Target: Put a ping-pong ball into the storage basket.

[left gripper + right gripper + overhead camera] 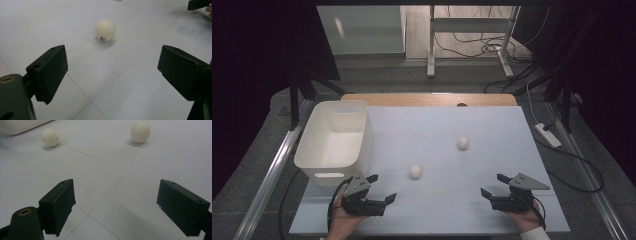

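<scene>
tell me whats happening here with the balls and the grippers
A person holds a hand-held gripper in each hand at the near edge of a white table. The left hand-held gripper and right hand-held gripper are both open and empty. Two white balls, the nearer and the farther, lie untouched beside a white bin.

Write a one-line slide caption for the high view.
Two open grippers, left and right, rest on a white mat facing two white balls beside a white bin.

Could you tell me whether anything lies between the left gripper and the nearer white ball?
Nothing: in the left gripper view, bare table runs from the open left gripper to the ball.
</scene>
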Motion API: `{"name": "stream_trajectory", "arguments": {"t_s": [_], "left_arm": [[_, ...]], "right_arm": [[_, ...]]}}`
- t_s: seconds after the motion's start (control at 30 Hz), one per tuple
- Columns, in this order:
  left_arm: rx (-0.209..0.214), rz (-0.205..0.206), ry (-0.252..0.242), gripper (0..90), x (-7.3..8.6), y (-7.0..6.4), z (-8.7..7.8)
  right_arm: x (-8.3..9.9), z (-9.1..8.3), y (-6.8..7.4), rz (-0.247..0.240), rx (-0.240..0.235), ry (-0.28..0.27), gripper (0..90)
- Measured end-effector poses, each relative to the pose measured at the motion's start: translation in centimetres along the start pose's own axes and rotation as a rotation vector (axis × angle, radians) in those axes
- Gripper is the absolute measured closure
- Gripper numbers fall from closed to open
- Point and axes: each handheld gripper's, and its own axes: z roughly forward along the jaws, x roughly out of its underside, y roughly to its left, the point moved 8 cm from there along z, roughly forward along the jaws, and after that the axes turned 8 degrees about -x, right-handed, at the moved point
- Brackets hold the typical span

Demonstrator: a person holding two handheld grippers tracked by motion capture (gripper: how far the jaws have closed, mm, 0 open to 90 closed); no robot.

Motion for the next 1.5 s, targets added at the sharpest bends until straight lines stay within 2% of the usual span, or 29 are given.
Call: {"name": "stream_trajectory", "arguments": {"t_s": [0.23, 0.33, 0.87, 1.1, 1.5], "left_arm": [[0.005, -0.004, -0.002, 10.3, -0.7, -0.3, 0.0], [0.001, -0.007, 0.004, 10.3, -1.0, -0.3, 0.2], [-0.017, 0.002, 0.016, 10.3, -2.7, -0.3, 0.3], [-0.012, 0.027, 0.012, 10.3, -3.8, -0.6, 0.4], [0.007, 0.041, 0.057, 10.3, -4.5, -1.1, 2.3]], "right_arm": [[0.0, 0.0, 0.0, -0.004, -0.005, 0.002, 14.8], [-0.2, 0.1, 0.2, -0.004, -0.023, -0.003, 14.6], [-0.6, 0.8, 0.2, -0.006, -0.031, -0.005, 14.6], [-0.6, 1.0, 0.4, -0.007, -0.031, 0.004, 14.6], [-0.5, 0.8, 0.2, -0.006, -0.027, -0.002, 14.6]]}}
